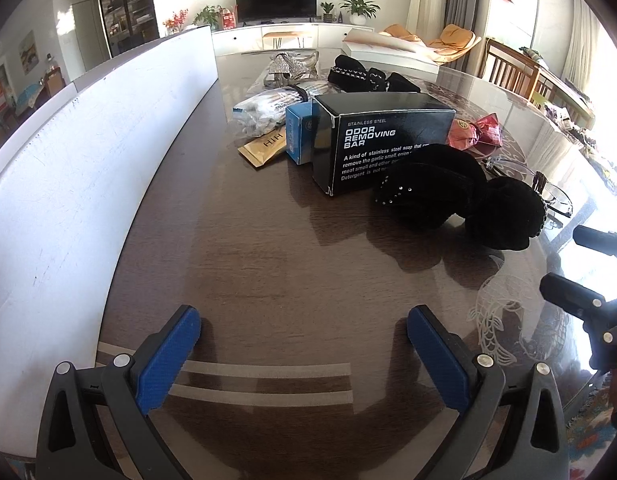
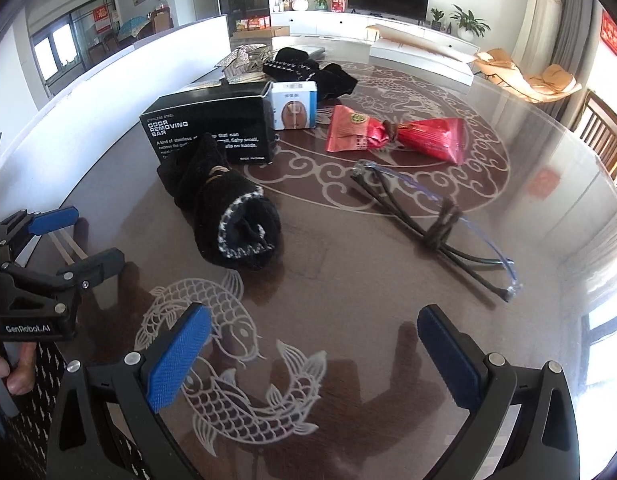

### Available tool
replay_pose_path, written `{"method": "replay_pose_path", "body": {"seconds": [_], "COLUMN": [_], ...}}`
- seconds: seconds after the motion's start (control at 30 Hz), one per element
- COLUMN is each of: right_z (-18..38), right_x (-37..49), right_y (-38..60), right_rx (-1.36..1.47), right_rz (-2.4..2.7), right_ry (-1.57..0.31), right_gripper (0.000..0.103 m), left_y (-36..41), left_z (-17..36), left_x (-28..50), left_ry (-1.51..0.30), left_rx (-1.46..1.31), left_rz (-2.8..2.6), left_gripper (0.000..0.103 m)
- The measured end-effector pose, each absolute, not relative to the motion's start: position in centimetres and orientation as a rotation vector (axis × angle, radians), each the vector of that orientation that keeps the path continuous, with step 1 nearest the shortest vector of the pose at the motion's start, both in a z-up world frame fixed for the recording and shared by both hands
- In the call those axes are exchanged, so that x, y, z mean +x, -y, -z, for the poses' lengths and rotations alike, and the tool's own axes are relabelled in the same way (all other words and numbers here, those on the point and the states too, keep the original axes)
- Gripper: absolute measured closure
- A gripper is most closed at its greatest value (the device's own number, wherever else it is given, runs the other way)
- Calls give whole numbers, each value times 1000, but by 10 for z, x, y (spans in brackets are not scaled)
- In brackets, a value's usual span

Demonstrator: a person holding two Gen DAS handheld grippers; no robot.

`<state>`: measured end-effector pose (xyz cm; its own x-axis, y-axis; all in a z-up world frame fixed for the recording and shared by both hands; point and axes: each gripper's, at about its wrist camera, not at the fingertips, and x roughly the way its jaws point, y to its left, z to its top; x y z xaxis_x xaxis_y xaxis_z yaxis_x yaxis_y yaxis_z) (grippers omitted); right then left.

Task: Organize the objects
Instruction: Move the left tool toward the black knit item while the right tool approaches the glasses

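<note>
Left gripper (image 1: pixel 303 354): jaws spread wide, nothing between the blue pads, held low over bare brown table (image 1: pixel 268 264). Seen from the right wrist view at the left edge (image 2: pixel 82 236), gripped by a hand (image 2: pixel 12 364).
Right gripper (image 2: pixel 314 354): jaws spread wide, empty, hovering over the fish pattern (image 2: pixel 228 360) printed on the table top. Only its dark frame shows at the right edge of the left wrist view.
Rolled black sock (image 2: pixel 232 220): nearest item ahead of the right gripper, lying on its side, white-stitched cuff facing the camera, far end touching the black box.
Black box (image 1: pixel 382 144): printed "ODOR REMOVING BAR", standing on the table behind the sock.
Blue and white small box (image 2: pixel 294 105): just beside the black box, touching it at the far end.
Glasses (image 2: pixel 440 220): clear-framed, folded, arms bound with a dark tie, lying right of the sock and apart from it.
Red packets (image 2: pixel 392 136): two, tied together at the middle, beyond the glasses.
Tan sachet (image 1: pixel 262 148): flat on the table, partly under the blue box, left wrist view.
Clear bag of white items (image 1: pixel 264 110): behind the sachet.
Second black fabric bundle (image 2: pixel 308 68): at the far end of the pile.
White panel (image 1: pixel 88 152): upright along the table's left edge.
Television (image 1: pixel 275 0): on a white cabinet against the far wall.
</note>
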<state>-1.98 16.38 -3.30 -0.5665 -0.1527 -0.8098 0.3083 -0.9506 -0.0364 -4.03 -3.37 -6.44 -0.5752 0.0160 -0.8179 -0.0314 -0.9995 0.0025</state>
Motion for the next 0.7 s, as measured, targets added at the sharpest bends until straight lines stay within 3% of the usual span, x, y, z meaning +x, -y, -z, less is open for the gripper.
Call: {"method": "replay_pose_path", "body": {"seconds": [0.2, 0.43, 0.53, 0.7], "right_z": [5, 0, 13, 18], "right_x": [-26, -62, -80, -59], "right_y": [-214, -160, -127, -80], "right_rx": [1201, 1068, 1121, 1056], "right_rz": [2743, 2700, 2662, 2458], "right_ry": [-279, -502, -593, -556], "right_gripper": [0, 0, 0, 0], "left_y": [33, 35, 43, 62], "left_z": [65, 65, 62, 55], "left_x": [-41, -40, -34, -34], "left_ry": [-23, -10, 110, 317], "left_rx": [-1431, -1456, -1425, -1368], "left_rz": [-2773, -2751, -2707, -2696], "left_gripper": [0, 0, 0, 0]}}
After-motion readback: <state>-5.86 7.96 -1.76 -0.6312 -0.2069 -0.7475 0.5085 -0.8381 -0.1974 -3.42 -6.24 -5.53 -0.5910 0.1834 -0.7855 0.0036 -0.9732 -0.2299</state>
